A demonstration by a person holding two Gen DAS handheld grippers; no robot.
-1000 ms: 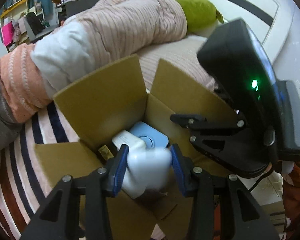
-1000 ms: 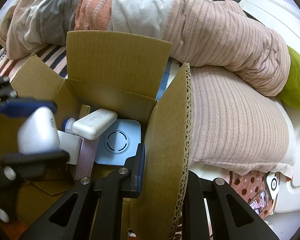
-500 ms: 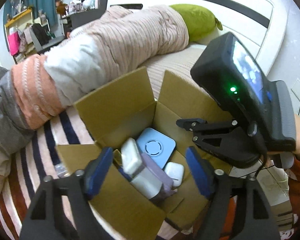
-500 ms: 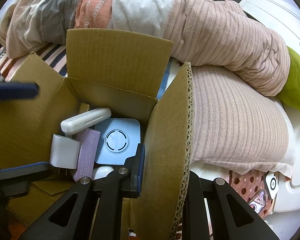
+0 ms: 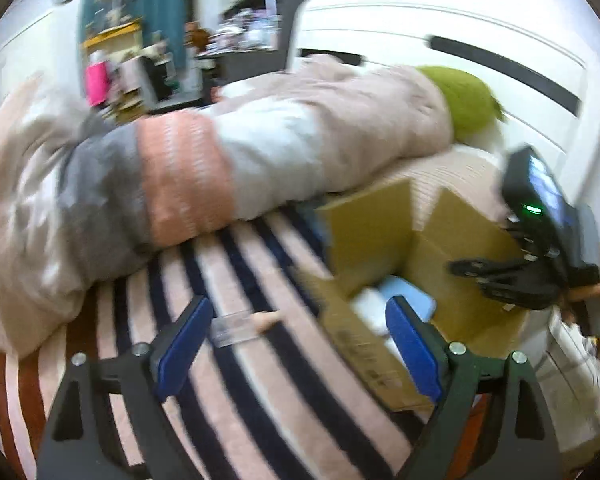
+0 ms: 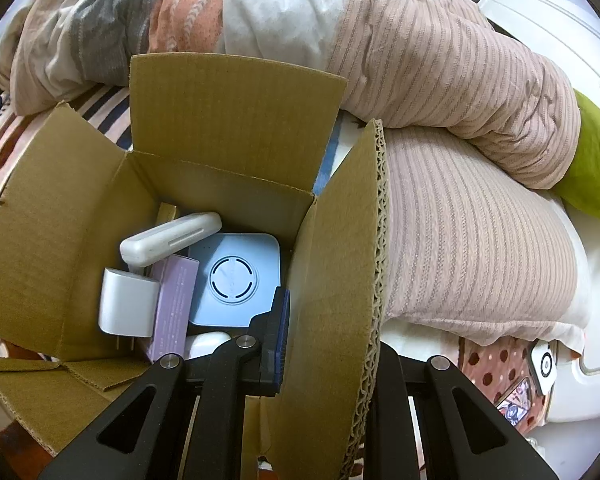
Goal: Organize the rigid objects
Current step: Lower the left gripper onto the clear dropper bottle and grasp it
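An open cardboard box (image 6: 228, 128) stands on the bed; it also shows in the left wrist view (image 5: 372, 232). Inside lie a light blue square device (image 6: 236, 280), a white oblong case (image 6: 172, 236), a white plug adapter (image 6: 126, 308), a lilac box (image 6: 176, 304) and a small white rounded case (image 6: 208, 342). My right gripper (image 6: 328, 344) is shut on the box's right flap (image 6: 340, 280). My left gripper (image 5: 296, 344) is open and empty, left of the box above the striped sheet, with a small clear tube (image 5: 240, 324) between its fingers' line of sight.
A rolled pink, white, orange and grey quilt (image 6: 340, 40) lies behind the box. A green pillow (image 6: 596, 160) is at the far right. The striped sheet (image 5: 240, 380) spreads left of the box. A phone (image 6: 516, 396) lies at the bed's edge.
My left gripper opened and dropped the white rounded case into the box, then pulled back and swung left over the striped sheet. The right gripper has kept its hold on the flap.
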